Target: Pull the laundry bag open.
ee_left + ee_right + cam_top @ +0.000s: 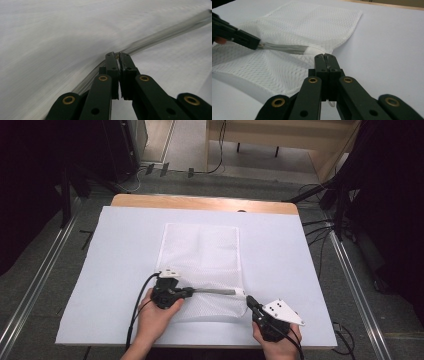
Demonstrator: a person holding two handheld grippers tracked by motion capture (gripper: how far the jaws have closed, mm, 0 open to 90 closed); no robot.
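A white mesh bag [202, 250] lies flat on the white table cover [280, 250]. A grey zipper [215, 291] runs across the bag's near part. My left gripper [191, 291] is shut on the zipper pull at the zipper's left end, and the zipper [160, 35] stretches away from the left gripper [116, 55] toward the upper right. My right gripper [248, 299] is shut on the bag's edge at the zipper's right end. In the right gripper view the right gripper [325, 56] pinches the white fabric, and the zipper [284, 48] leads left to the left gripper [249, 41].
The white cover sits on a wooden tabletop [200, 202] whose far edge shows. Bare cover surrounds the bag on the left and right. Cables [320, 227] and metal rails [350, 270] lie on the floor around the table.
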